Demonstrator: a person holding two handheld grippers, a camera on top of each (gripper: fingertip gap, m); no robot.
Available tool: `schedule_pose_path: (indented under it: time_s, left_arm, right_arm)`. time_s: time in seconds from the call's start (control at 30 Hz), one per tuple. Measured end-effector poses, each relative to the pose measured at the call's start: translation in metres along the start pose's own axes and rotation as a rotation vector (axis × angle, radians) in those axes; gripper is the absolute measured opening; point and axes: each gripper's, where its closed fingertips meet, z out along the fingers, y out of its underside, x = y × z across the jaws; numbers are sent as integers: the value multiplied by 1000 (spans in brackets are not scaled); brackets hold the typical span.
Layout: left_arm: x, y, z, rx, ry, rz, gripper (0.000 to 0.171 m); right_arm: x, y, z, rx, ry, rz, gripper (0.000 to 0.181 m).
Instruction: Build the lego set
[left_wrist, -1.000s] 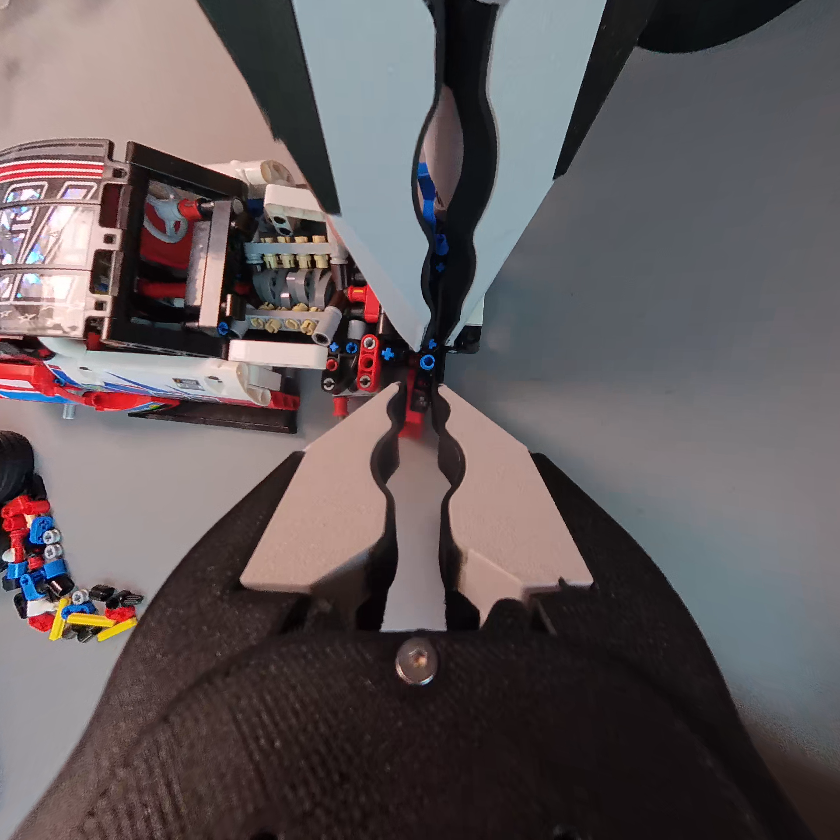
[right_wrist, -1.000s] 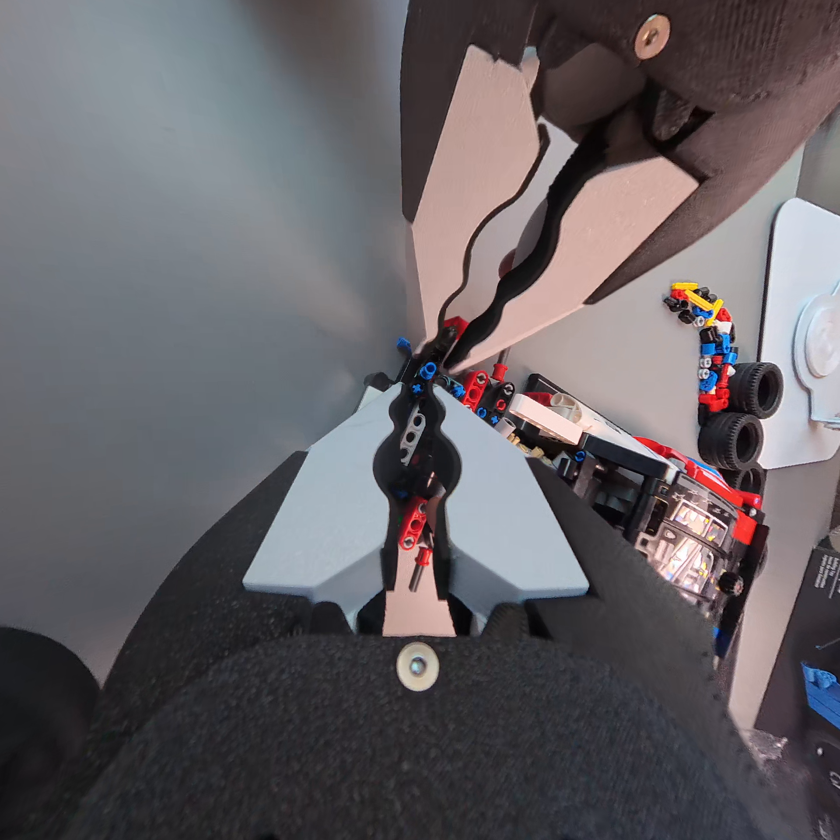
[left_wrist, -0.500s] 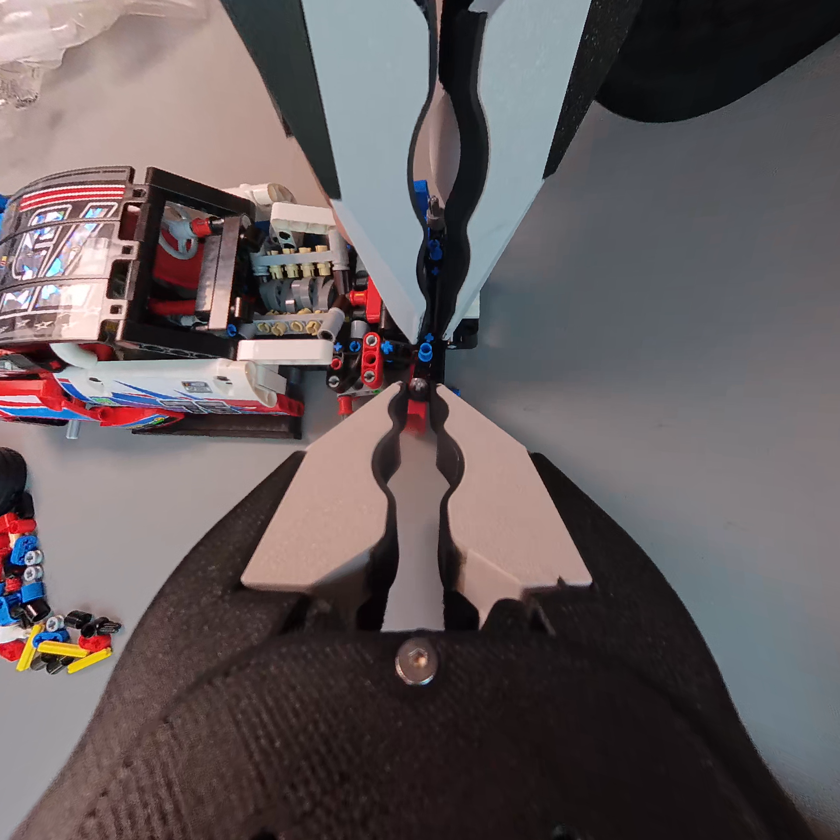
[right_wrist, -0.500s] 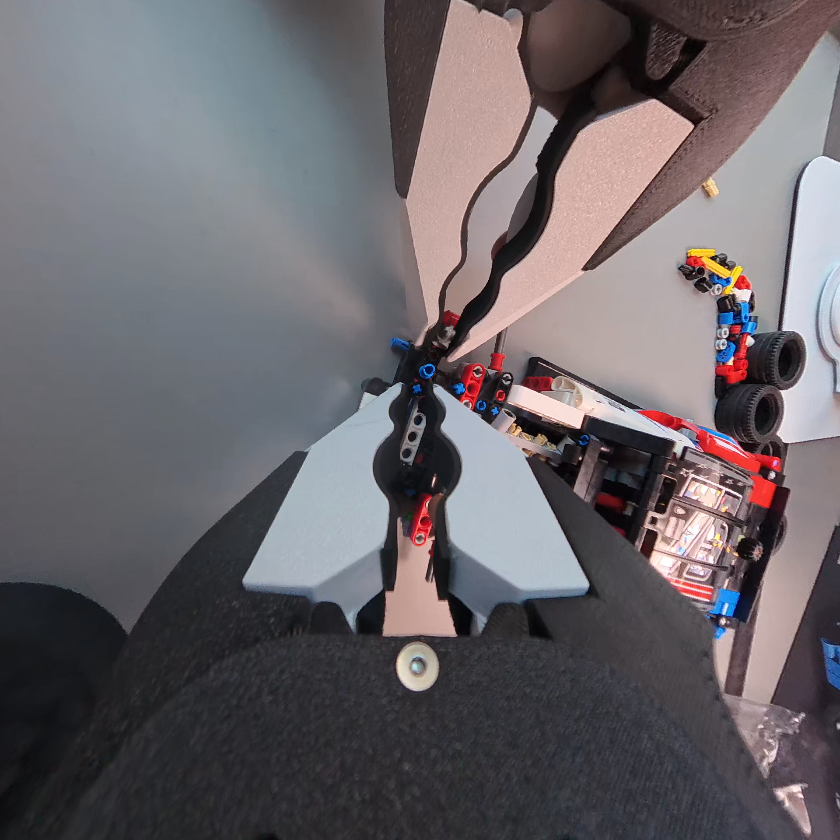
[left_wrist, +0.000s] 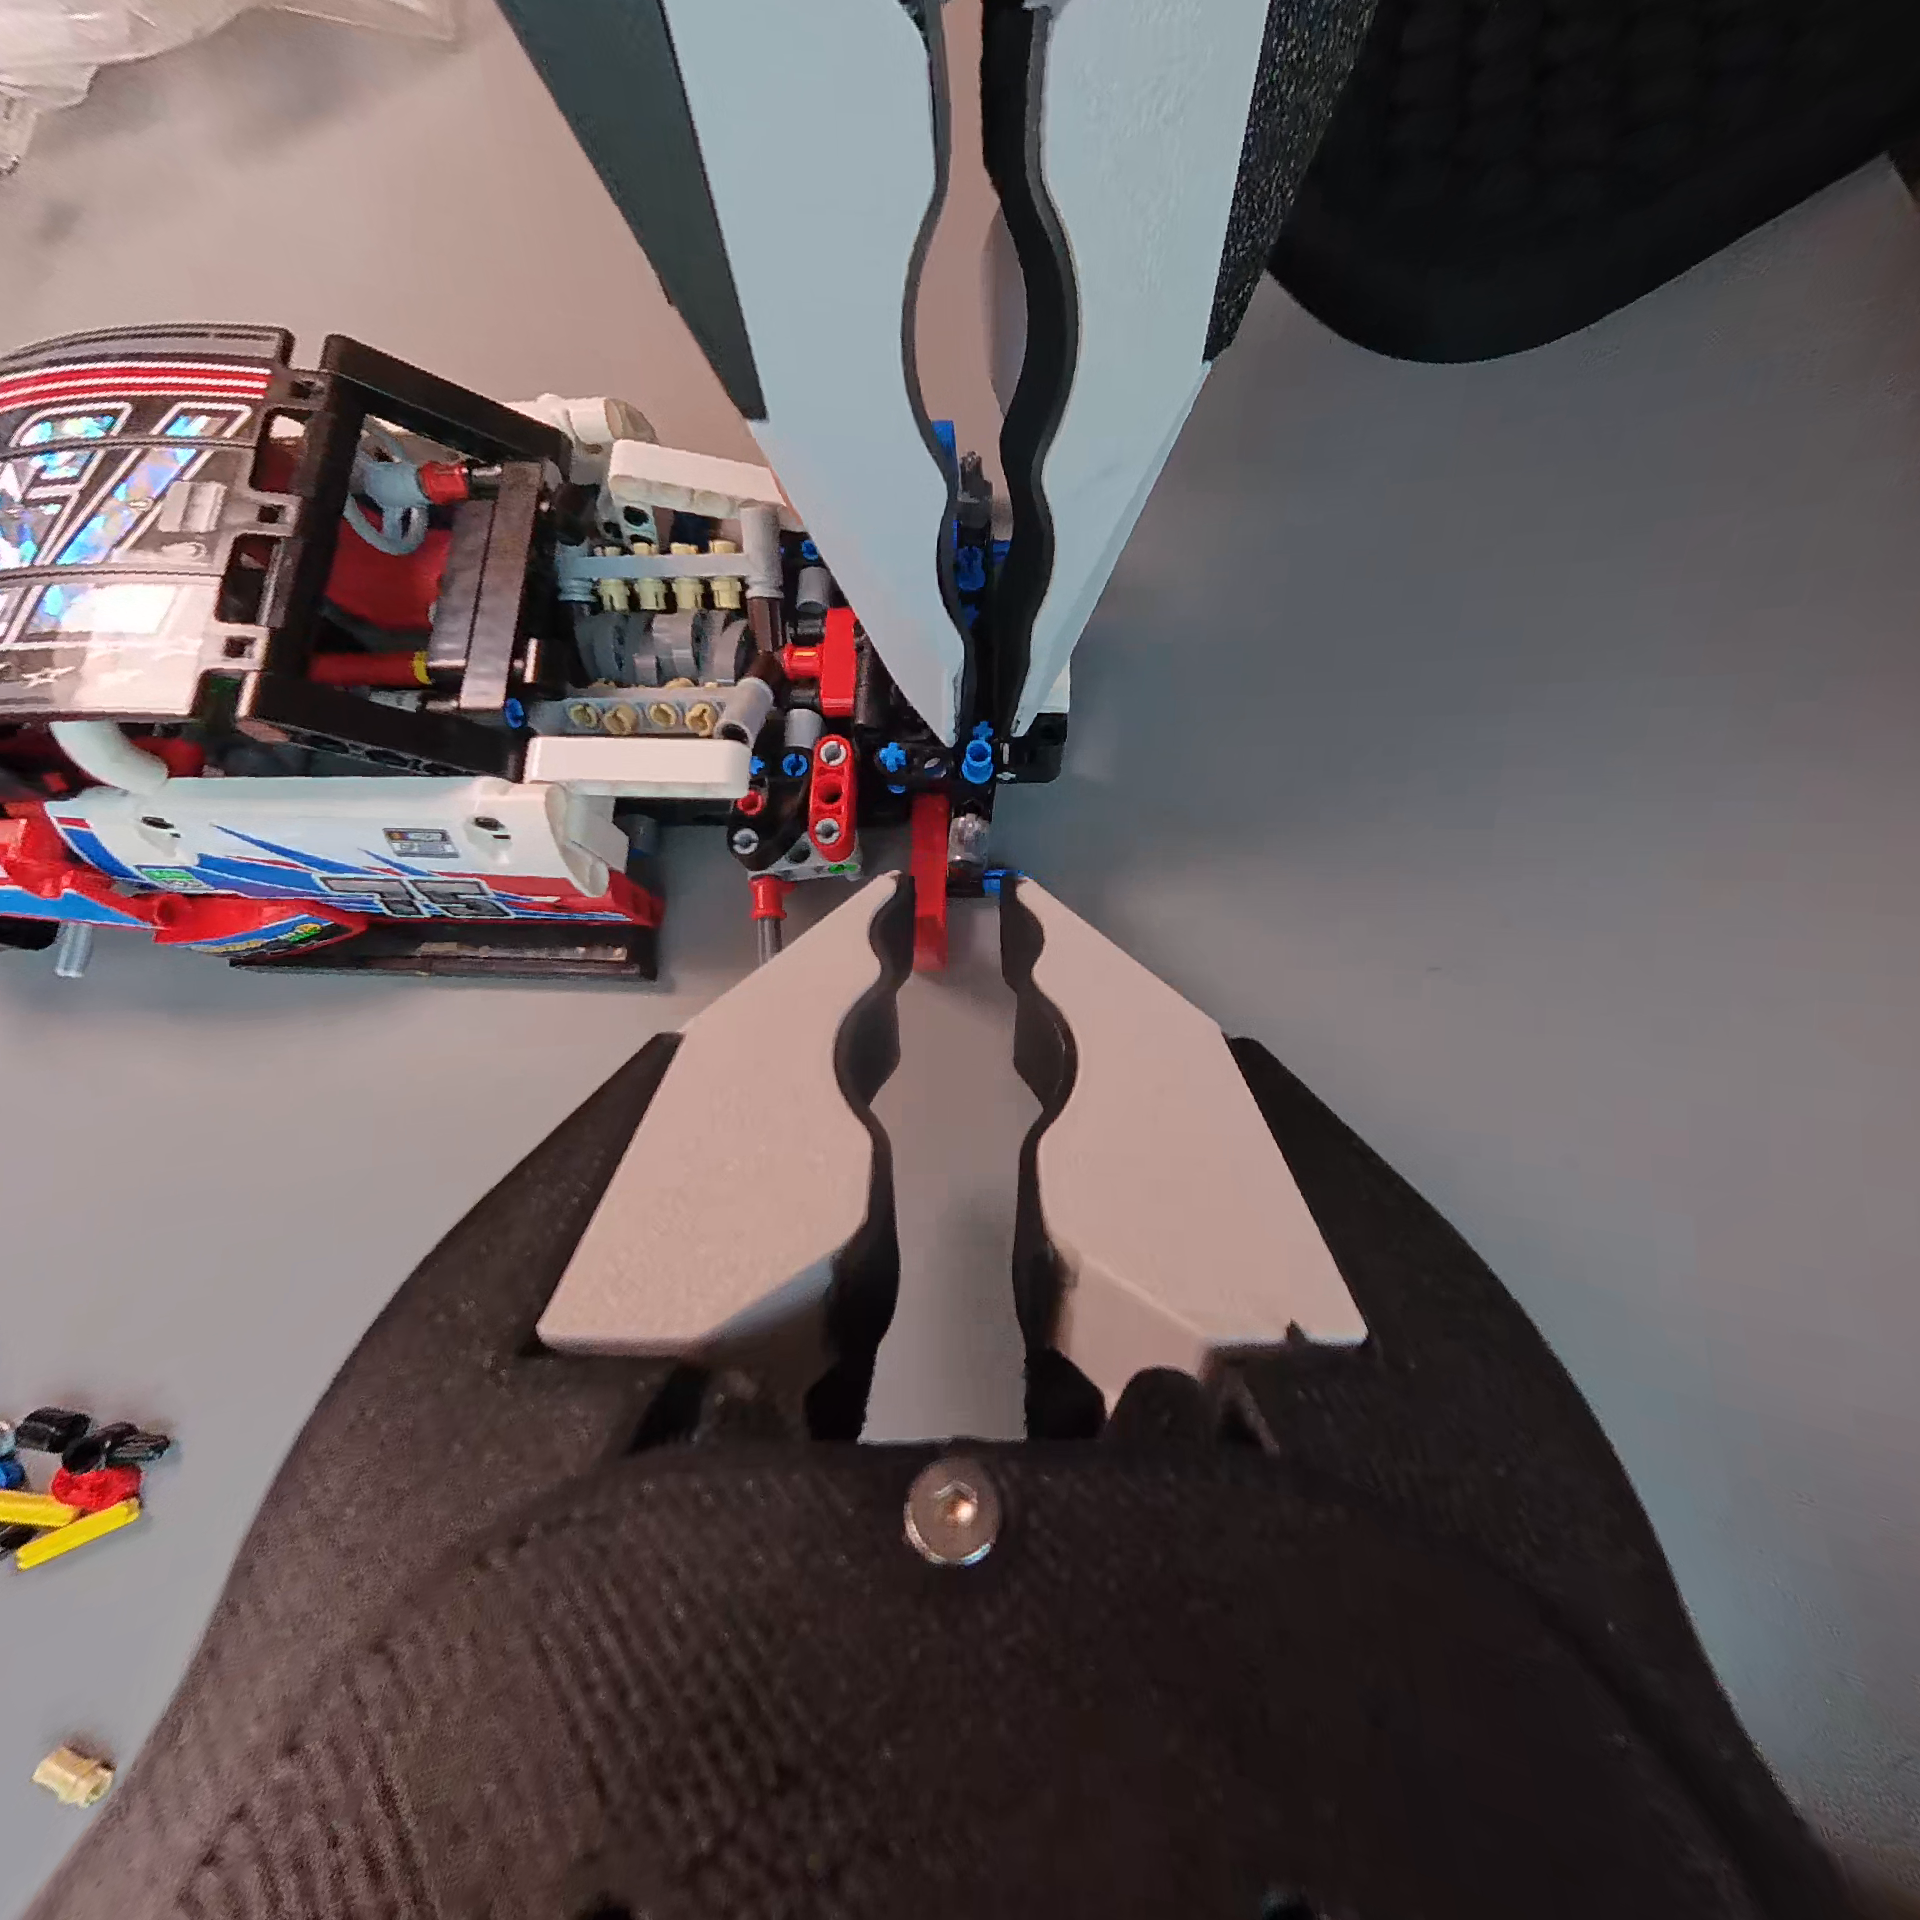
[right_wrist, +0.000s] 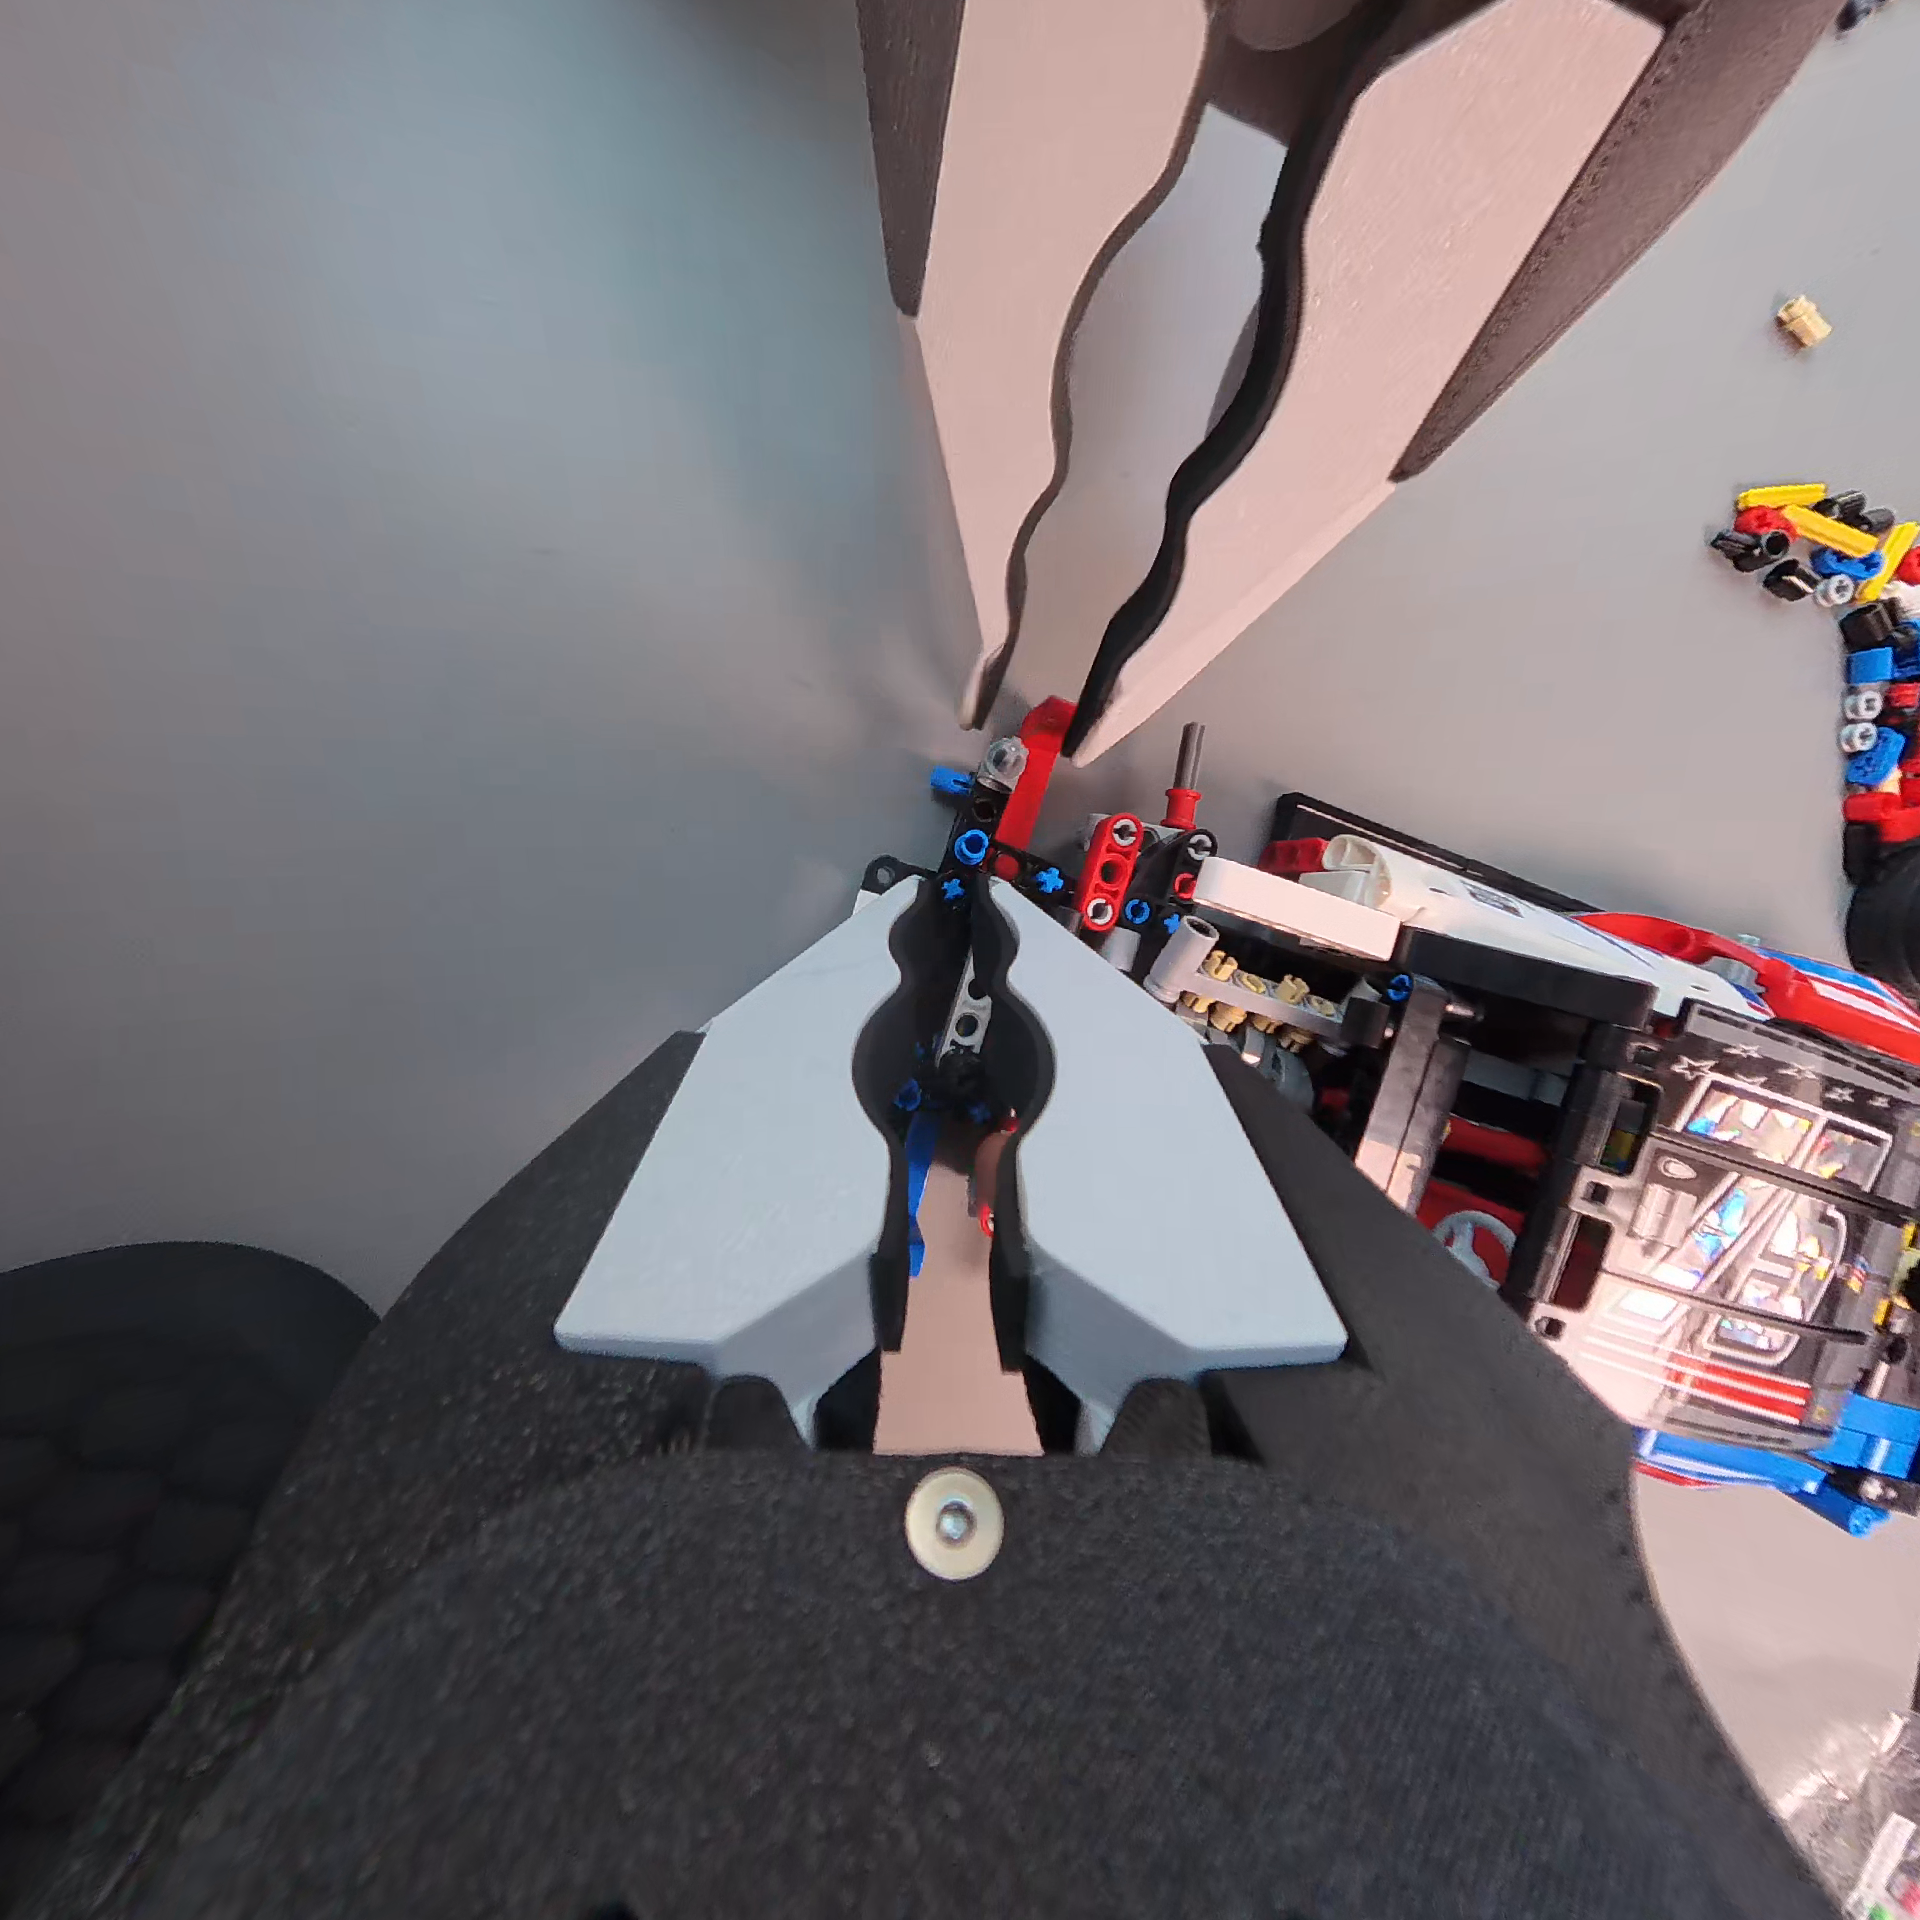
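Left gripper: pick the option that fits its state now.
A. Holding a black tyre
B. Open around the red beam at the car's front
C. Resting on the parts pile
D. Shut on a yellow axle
B: the left gripper has a clear gap between its fingers, and the red beam on the lego car stands in it.

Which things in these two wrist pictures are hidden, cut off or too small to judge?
- Car model: its rear is cut off by the left edge in the left wrist view.
- Black frame: where the right gripper pinches it is hidden by that gripper's fingers.
- Red beam: contact with the open left gripper cannot be judged in either view.
- Loose parts pile: cut off by the right edge, right wrist view.
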Motion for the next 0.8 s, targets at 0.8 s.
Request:
schedule_pose_path:
  time_s: [0.8]
  left_arm:
    - [1,-15,18,45,-28,-53,7]
  right_arm:
    - [-1,10,-6,-60,0,45,5]
